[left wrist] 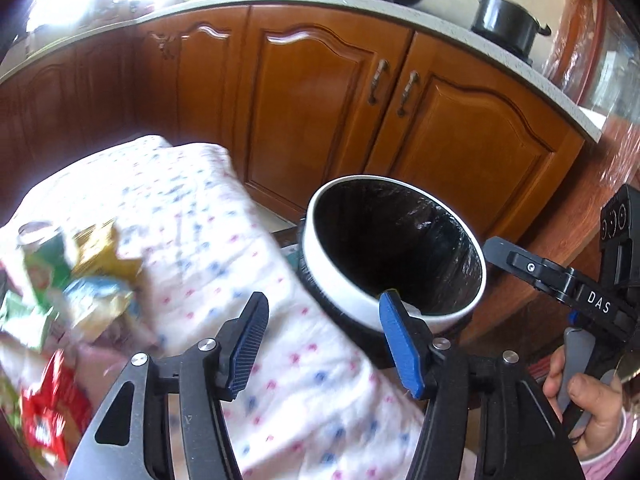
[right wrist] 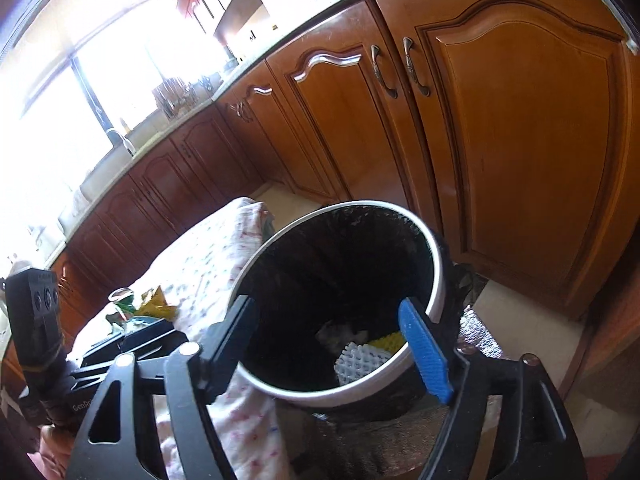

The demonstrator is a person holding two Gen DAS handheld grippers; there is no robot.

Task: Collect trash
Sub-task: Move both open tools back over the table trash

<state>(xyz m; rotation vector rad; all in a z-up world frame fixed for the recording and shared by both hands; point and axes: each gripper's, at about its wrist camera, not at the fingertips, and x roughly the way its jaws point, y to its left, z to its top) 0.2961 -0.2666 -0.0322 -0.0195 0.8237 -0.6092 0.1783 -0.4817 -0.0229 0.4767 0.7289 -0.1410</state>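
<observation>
Here, on the far left, a heap of crumpled wrappers (left wrist: 68, 280) — red, green, yellow and pale blue, blurred — lies on a worktop covered by a white cloth with small blue and pink marks (left wrist: 224, 240); a clear cup (left wrist: 34, 234) seems to stand among them. To their right, the left claw (left wrist: 324, 338) hovers above the cloth near its edge, spread wide and holding nothing. Further right, just beside the worktop's edge, stands a round white-rimmed bin (left wrist: 394, 312) lined with a black bag. Inside it, low down, a white dimpled piece and something yellow (right wrist: 362, 358) already lie. The right claw (right wrist: 332, 344) hangs over the bin's mouth, also spread wide and empty. So some trash appears to be binned and more remains. The next move likely calls for a claw to travel left to the wrappers and pinch one firmly, since they look light and slippery.
</observation>
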